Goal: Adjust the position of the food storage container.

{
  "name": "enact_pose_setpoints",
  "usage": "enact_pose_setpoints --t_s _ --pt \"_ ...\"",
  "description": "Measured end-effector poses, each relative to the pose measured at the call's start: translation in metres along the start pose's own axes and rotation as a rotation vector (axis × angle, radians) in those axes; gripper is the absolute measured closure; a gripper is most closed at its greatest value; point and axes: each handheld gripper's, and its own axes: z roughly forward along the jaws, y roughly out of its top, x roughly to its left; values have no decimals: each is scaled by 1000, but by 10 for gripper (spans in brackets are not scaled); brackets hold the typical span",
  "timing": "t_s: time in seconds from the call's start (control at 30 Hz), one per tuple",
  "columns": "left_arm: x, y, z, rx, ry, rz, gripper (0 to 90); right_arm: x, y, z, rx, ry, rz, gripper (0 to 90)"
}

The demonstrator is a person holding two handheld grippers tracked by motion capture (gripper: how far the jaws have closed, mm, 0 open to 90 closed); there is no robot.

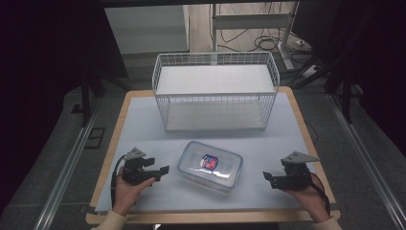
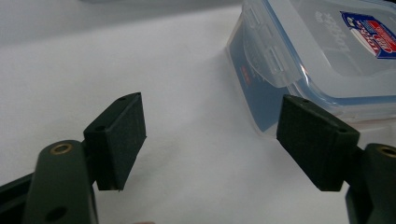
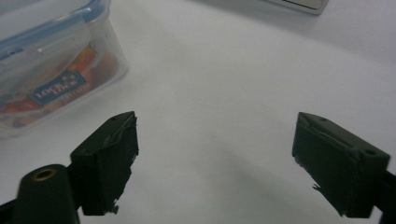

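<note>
Lidded box point(image 1: 209, 166) sat between 2 grippers, left gripper point(image 1: 163, 170) released, right gripper point(image 1: 266, 177) released, wire basket point(image 1: 214, 91) stood behind

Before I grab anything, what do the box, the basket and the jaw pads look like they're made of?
Box: looks like clear glossy plastic; contents show through the walls, and the lid has a blue seal line and snap flaps.
Basket: seems white-coated metal wire, judging by its thin grid.
Left gripper and right gripper pads: matte black, probably foam or rubber; the right ones have frayed edges.
</note>
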Motion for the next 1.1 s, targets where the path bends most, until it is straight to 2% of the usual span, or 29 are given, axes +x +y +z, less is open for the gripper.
enact_pose_setpoints --t_s 0.07,0.1,0.23,0.3,0.37,0.4,0.43,0.57,0.6,0.83,1.1 --pt "1 0 0 6 0 4 231 -2 0 -1 -15 47 43 159" --pt "1 0 0 6 0 4 231 -2 1 -1 -13 51 47 161" --pt "1 0 -1 5 -2 7 231 -1 1 -1 -8 38 36 163" --pt "0 -1 -2 5 -1 11 230 0 1 -2 -12 47 48 164" --pt "-1 -1 -2 10 -2 15 229 1 3 -3 -2 57 49 171" --pt "-2 -1 -2 17 -4 15 229 4 4 -2 27 29 36 175" --pt "-3 -1 -3 18 -4 15 229 4 3 -2 34 25 31 176" --pt "-5 1 -3 25 -7 15 231 5 3 0 53 34 28 186" --pt "-5 2 -2 39 2 13 231 3 4 0 60 42 35 205" --pt "-5 2 -3 44 13 11 232 2 7 -2 53 54 51 215" --pt "-6 4 -5 33 -2 2 232 12 14 -9 42 71 21 236"
